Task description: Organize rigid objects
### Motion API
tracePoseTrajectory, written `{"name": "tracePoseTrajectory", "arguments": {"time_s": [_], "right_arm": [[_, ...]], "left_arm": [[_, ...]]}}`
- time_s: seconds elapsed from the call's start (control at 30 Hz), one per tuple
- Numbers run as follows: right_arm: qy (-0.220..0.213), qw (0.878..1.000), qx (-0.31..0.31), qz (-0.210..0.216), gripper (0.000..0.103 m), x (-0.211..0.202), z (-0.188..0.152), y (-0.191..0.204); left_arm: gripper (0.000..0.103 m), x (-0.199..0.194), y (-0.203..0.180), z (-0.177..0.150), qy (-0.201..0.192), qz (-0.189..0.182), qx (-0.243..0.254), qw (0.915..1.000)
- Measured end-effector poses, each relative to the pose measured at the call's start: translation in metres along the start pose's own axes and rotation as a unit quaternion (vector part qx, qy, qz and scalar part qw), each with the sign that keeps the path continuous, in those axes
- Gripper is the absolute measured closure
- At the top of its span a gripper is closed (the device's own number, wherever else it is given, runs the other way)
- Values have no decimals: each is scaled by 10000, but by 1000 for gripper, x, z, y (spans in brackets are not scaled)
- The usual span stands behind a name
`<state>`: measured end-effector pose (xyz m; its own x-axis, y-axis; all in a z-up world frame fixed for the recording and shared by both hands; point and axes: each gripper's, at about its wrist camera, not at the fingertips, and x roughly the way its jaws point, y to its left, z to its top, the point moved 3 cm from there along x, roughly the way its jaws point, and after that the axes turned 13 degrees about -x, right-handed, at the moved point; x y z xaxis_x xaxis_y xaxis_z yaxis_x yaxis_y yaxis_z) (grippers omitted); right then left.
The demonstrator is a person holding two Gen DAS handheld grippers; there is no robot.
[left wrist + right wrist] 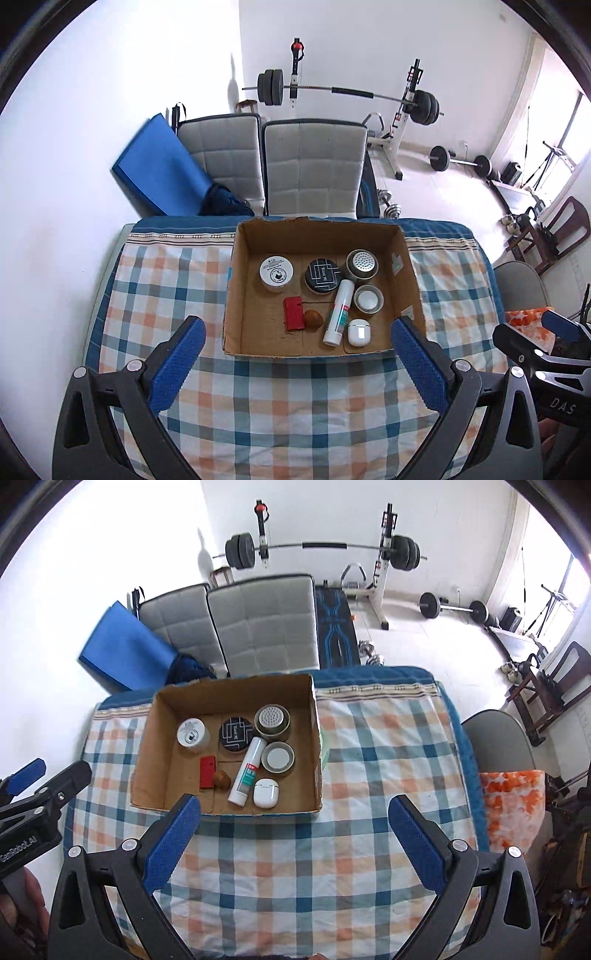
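in the left wrist view, the left gripper (297, 341) is hanging released above the checked tablecloth (288, 410), its blue pads spread wide with nothing between them. at twelve o'clock from it the cardboard box (236, 295) is sitting on the cloth, holding every item. inside, a white round tin (276, 272) is lying at ten o'clock, a black round tin (322, 275) beside it, and a perforated metal lid (362, 263) at one o'clock. a white tube (337, 313) is lying lengthwise at the middle, with a ringed white cap (368, 299) at its three o'clock and a white earbud case (358, 332) at five o'clock. a red block (293, 314) and a small brown ball (313, 318) are touching at seven o'clock. the right gripper (546, 354) is showing at four o'clock.

in the right wrist view, the right gripper (295, 812) is also standing released and empty over the cloth, with the box (317, 738) at eleven o'clock and the left gripper (37, 797) at nine o'clock.
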<state>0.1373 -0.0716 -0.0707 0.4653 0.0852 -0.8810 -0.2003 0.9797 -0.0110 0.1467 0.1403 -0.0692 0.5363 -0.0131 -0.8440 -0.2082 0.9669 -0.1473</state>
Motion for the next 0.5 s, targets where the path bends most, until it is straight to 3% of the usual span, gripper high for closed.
{"name": "tracePoseTrajectory", "arguments": {"time_s": [0.27, 0.5], "right_arm": [[-373, 9992, -41, -120, 0, -63, -14, 3], [-726, 9966, -155, -364, 0, -94, -16, 11]], "left_arm": [[0, -40, -9, -17, -21, -211, 61, 9998], [0, -75, -8, -21, -399, -43, 51, 9992]]}}
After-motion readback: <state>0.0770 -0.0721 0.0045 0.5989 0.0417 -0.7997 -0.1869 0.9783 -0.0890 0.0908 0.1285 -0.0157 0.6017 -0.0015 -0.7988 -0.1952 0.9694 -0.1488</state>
